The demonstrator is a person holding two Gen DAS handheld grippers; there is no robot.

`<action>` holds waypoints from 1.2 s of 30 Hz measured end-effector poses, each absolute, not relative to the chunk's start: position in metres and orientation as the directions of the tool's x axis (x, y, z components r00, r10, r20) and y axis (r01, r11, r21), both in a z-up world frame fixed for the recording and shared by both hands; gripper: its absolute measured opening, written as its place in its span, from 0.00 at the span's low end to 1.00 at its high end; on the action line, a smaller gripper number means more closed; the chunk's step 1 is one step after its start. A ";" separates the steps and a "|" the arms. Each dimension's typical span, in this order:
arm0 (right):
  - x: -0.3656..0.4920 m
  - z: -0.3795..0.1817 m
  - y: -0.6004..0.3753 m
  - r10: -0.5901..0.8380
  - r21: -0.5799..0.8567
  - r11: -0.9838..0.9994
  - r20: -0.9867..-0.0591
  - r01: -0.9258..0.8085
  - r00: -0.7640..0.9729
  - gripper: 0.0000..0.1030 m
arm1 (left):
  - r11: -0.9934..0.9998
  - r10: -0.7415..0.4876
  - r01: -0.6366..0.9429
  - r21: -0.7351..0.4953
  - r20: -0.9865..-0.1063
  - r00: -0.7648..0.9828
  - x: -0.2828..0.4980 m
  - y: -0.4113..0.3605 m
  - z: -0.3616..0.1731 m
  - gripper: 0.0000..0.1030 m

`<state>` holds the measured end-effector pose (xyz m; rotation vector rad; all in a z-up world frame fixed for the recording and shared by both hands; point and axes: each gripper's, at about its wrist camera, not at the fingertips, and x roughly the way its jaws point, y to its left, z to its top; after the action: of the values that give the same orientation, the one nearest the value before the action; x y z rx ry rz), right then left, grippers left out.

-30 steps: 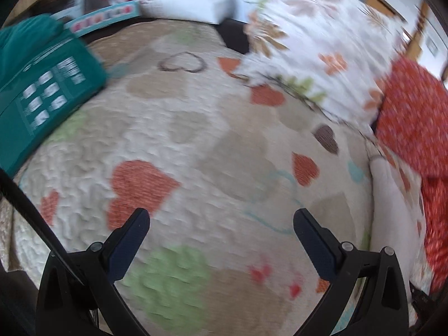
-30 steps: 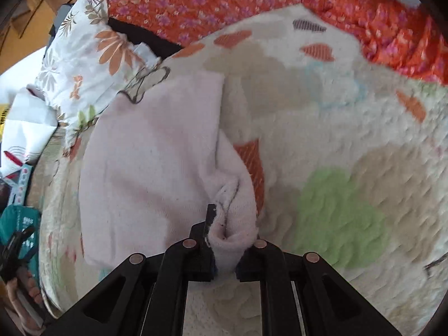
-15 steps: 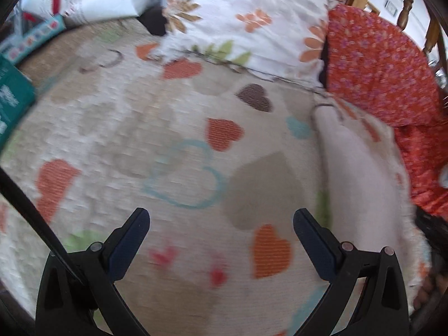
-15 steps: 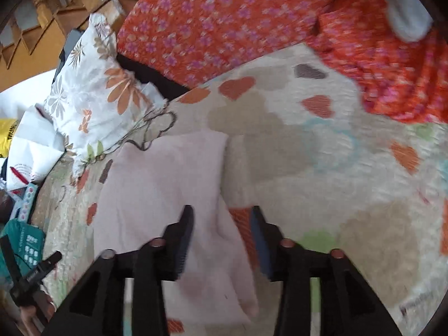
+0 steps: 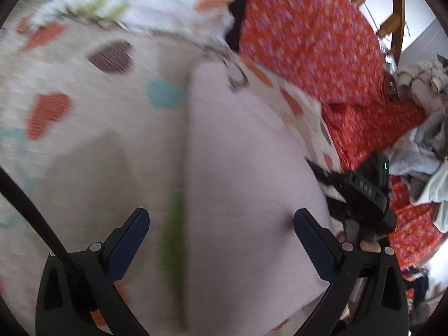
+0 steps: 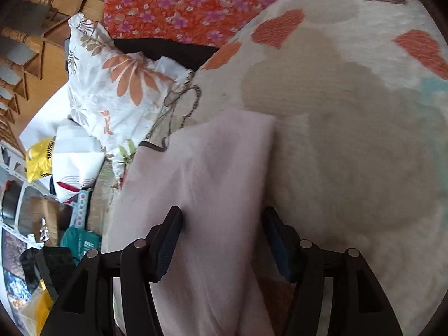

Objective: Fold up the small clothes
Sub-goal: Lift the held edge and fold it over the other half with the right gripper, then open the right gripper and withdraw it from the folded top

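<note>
A pale pink cloth [image 5: 240, 168] lies flat on a cream quilt with coloured hearts [image 5: 84, 145]. My left gripper [image 5: 221, 238] is open and empty, hovering over the cloth's left edge. The cloth also shows in the right wrist view [image 6: 212, 184], folded over along its right side. My right gripper [image 6: 222, 238] is open just above it, jaws on either side of the cloth's near part, holding nothing. The right gripper's body shows in the left wrist view [image 5: 361, 196] at the cloth's right edge.
A floral white pillow [image 6: 112, 84] and an orange flowered blanket [image 6: 179, 5] lie at the quilt's far side. A pile of grey clothes [image 5: 420, 145] sits at the right. Bags, boxes and a teal packet [image 6: 81, 240] crowd the left of the bed.
My right gripper has let go of the pink cloth's bunched edge and opened; the cloth now lies flat. My left gripper has swung right across the quilt to above the cloth.
</note>
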<state>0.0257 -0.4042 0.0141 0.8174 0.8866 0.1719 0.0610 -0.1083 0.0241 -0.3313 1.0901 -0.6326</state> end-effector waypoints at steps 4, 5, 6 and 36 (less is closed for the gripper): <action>0.038 0.011 -0.388 0.501 0.720 0.671 -0.618 0.179 0.606 0.26 | 0.814 -0.563 0.367 -0.450 -0.766 0.309 0.059 -0.130 0.026 0.48; 0.039 0.015 -0.386 0.502 0.722 0.668 -0.614 0.178 0.608 0.25 | 0.805 -0.580 0.355 -0.475 -0.754 0.307 0.059 -0.127 0.034 0.43; 0.039 0.021 -0.384 0.510 0.731 0.662 -0.602 0.167 0.614 0.24 | 0.793 -0.600 0.351 -0.498 -0.740 0.306 0.059 -0.123 0.041 0.40; 0.020 0.061 -0.291 0.380 0.492 0.871 -0.684 0.010 0.623 0.20 | 0.990 0.075 -0.049 0.129 -0.211 0.975 -0.045 -0.035 0.161 1.00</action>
<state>0.0204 -0.2913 0.0612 0.4836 0.8808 0.2219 -0.0454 -0.0353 0.1613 0.1233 0.2167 0.0627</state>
